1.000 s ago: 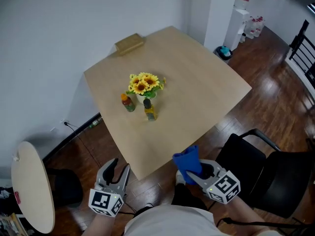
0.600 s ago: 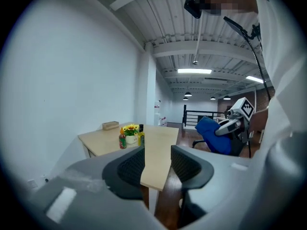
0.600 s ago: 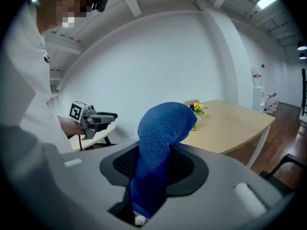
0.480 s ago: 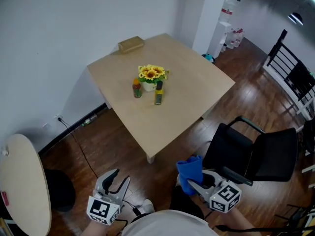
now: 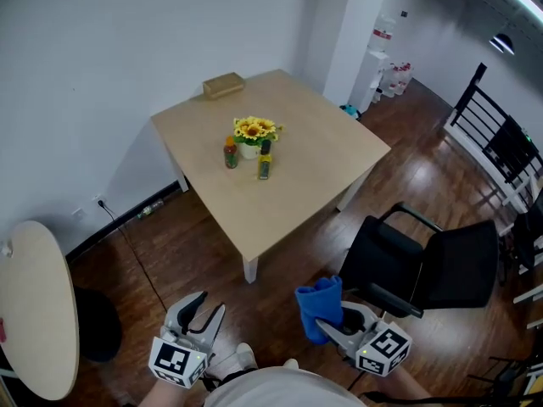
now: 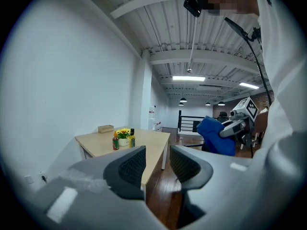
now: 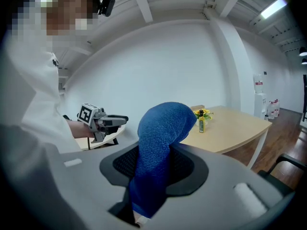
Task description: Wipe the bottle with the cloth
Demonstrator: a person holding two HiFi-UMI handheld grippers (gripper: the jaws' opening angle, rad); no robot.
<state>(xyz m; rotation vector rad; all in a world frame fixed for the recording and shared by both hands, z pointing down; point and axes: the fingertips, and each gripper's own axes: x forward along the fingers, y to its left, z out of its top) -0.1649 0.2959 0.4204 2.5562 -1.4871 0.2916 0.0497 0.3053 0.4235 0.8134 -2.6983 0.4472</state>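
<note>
A yellow-green bottle (image 5: 264, 166) with a black cap stands on the wooden table (image 5: 305, 185), far ahead of both grippers. An orange-capped bottle (image 5: 229, 153) stands to its left, and a pot of sunflowers (image 5: 253, 132) is behind them. My right gripper (image 5: 327, 324) is shut on a blue cloth (image 5: 321, 308), which rises out of the jaws and folds over. In the right gripper view the cloth (image 7: 160, 143) fills the jaws and the bottle (image 7: 201, 125) is small beyond it. My left gripper (image 5: 209, 305) is open and empty, well short of the table over the floor.
A black chair (image 5: 433, 265) stands to the right, between me and the table. A round pale table (image 5: 34, 312) is at the left. A brown box (image 5: 223, 84) lies at the table's far corner. White appliances (image 5: 382, 49) and a black railing (image 5: 501, 142) stand at the back right.
The table and bottles now lie farther away and smaller in the head view. Both grippers keep their poses, and the cloth stays in the right one.
</note>
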